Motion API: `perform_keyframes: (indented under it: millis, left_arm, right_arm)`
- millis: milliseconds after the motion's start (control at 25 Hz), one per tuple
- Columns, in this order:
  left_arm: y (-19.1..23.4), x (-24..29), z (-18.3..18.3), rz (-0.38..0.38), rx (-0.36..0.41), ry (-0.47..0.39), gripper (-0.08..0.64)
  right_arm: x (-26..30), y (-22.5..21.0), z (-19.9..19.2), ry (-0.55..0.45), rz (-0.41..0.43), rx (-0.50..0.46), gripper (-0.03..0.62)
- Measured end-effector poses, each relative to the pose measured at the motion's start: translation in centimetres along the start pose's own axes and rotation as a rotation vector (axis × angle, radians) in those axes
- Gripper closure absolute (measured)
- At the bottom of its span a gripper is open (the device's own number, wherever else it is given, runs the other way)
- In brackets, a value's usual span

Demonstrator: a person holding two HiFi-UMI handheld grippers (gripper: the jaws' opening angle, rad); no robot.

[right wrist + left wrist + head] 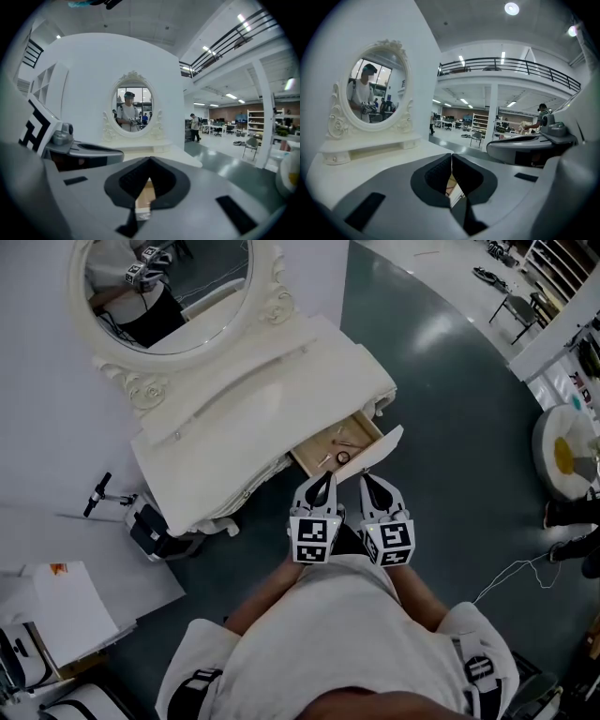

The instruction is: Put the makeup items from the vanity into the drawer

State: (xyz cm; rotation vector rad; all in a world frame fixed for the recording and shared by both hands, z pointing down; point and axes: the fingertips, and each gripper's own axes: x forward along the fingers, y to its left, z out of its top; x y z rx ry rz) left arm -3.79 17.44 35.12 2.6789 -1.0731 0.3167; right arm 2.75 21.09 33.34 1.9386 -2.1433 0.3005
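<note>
Drawer (pixel 384 446) open, pale wood floor, small makeup items (pixel 343 457) inside, left gripper (pixel 324 479), right gripper (pixel 368 481) both clenched empty

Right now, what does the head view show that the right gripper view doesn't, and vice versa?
Head view only: small makeup items lying in the open wooden drawer. Right gripper view only: a standing person in the hall, and the black balcony railing. Both: the white carved vanity, its oval mirror, the left gripper and right gripper.
</note>
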Motion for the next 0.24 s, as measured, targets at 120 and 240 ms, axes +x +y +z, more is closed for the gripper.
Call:
perform_keyframes:
  millis: [120,240]
  left_arm:
    - [0.6,1.7,0.1,0.0,0.006,-0.012,0.551]
    - [1.1,3.5,0.1,-0.004,0.021,-0.023,0.551]
  right_arm:
    - [1.5,-0.6,-0.4,0.005,-0.004,-0.001,0.578]
    - [3.2,-1.5,-1.0,0.008,-0.005,0.002,0.578]
